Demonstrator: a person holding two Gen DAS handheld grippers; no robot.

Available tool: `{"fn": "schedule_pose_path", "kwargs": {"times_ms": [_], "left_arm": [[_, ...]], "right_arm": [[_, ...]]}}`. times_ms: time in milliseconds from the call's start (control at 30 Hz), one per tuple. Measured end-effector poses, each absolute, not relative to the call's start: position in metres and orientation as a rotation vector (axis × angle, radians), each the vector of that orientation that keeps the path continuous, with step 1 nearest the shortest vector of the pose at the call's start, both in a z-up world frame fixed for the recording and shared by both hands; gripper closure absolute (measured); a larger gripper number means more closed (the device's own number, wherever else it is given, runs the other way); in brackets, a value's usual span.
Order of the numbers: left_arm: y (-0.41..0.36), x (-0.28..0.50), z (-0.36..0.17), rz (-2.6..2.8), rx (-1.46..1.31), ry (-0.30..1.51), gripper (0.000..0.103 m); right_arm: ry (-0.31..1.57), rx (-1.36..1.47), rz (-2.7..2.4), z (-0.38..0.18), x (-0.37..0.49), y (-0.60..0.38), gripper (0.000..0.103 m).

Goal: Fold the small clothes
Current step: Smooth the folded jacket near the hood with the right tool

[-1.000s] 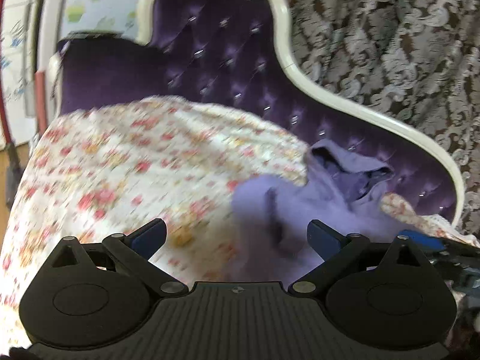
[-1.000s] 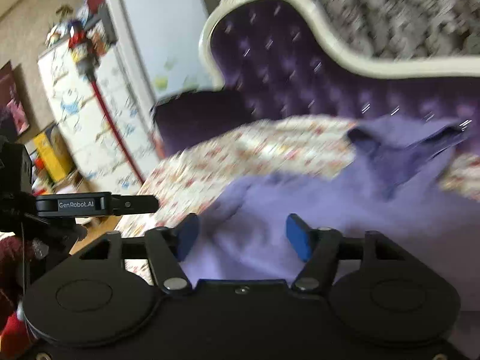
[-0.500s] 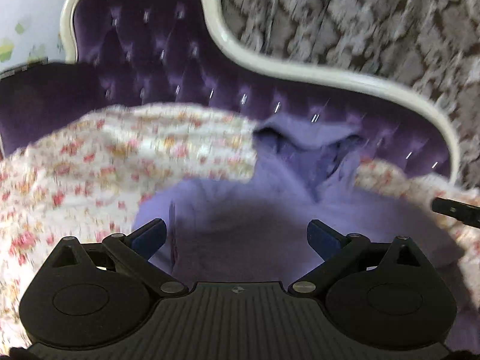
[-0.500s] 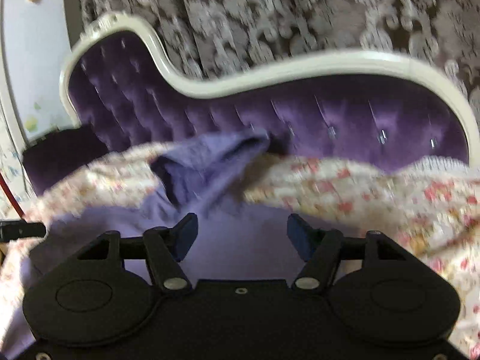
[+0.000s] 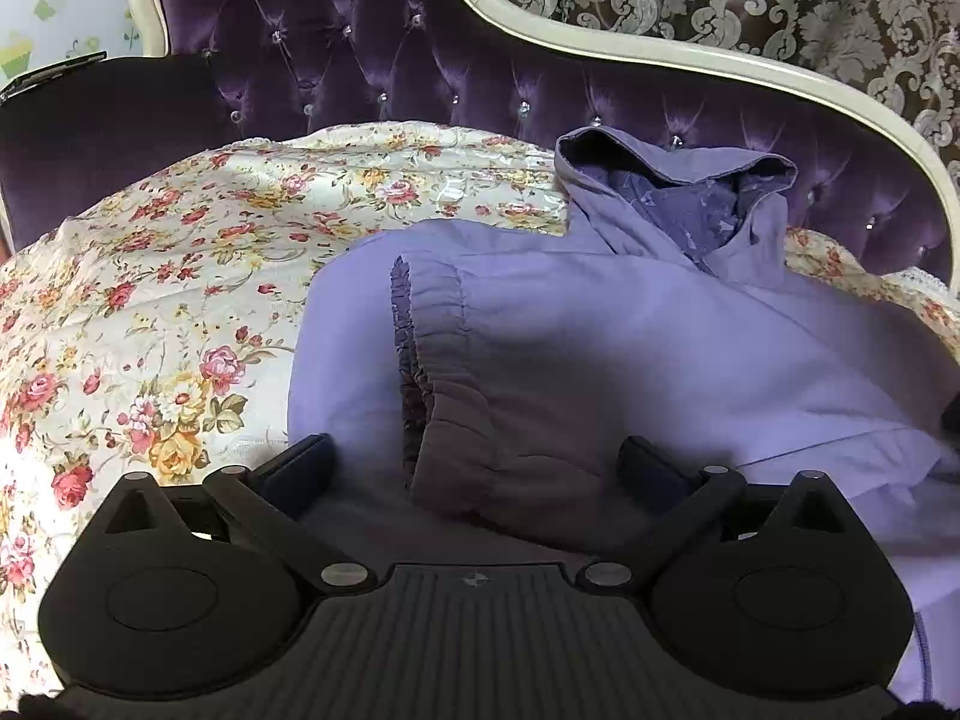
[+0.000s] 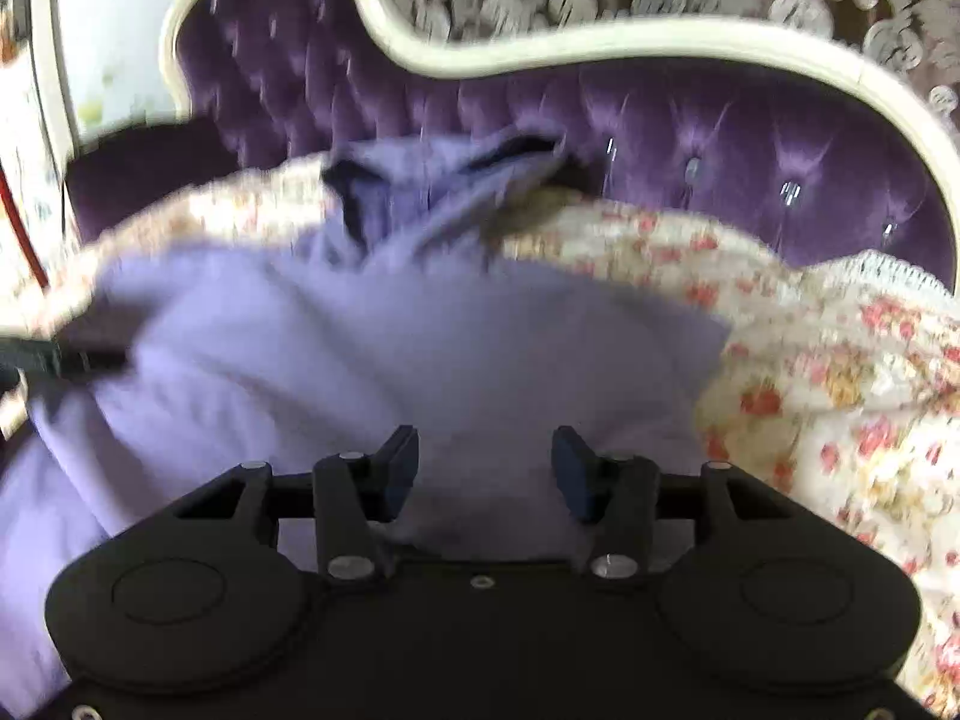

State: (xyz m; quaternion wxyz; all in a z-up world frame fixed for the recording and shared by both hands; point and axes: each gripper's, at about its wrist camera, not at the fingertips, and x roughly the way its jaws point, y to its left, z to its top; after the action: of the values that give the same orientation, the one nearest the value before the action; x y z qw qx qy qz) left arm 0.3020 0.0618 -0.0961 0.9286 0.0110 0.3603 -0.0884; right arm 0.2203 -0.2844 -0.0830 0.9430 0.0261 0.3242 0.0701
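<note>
One lilac hoodie (image 5: 630, 324), one floral bedcover (image 5: 180, 276), one purple tufted headboard (image 5: 372, 48) — two claws, left claw (image 5: 480, 468), right claw (image 6: 483, 468).

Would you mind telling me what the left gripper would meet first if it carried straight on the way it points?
Most likely the ruffled sleeve cuff of the lavender hoodie, lying between the open left gripper fingers; depth is uncertain.

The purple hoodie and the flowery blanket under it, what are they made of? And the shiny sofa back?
The purple hoodie looks like soft, matte cotton fleece: a thick gathered cuff, no shine. The flowery blanket seems thin printed cotton with a slight sheen. The sofa back looks like velvet, glossy on its tufted folds, studded with sparkly buttons.
</note>
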Motion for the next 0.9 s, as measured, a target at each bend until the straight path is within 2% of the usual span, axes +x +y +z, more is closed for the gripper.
{"fn": "schedule_pose_path", "kwargs": {"times_ms": [100,333,533,733,900], "left_arm": [[0.060,0.301,-0.097,-0.178,0.021,0.733,0.000],[0.059,0.301,-0.097,-0.178,0.022,0.741,0.000],[0.056,0.314,-0.071,-0.205,0.034,0.823,0.001],[0.044,0.333,-0.011,-0.317,0.000,0.765,0.002],[0.020,0.358,0.008,-0.330,-0.022,0.712,0.002]], "right_arm": [[0.626,0.148,0.134,-0.073,0.232,-0.299,0.039],[0.787,0.293,0.061,-0.106,0.272,-0.335,0.041],[0.767,0.352,0.133,-0.066,0.282,-0.336,0.039],[0.689,0.400,0.187,-0.024,0.323,-0.340,0.039],[0.632,0.453,0.230,-0.016,0.365,-0.334,0.037]]}}
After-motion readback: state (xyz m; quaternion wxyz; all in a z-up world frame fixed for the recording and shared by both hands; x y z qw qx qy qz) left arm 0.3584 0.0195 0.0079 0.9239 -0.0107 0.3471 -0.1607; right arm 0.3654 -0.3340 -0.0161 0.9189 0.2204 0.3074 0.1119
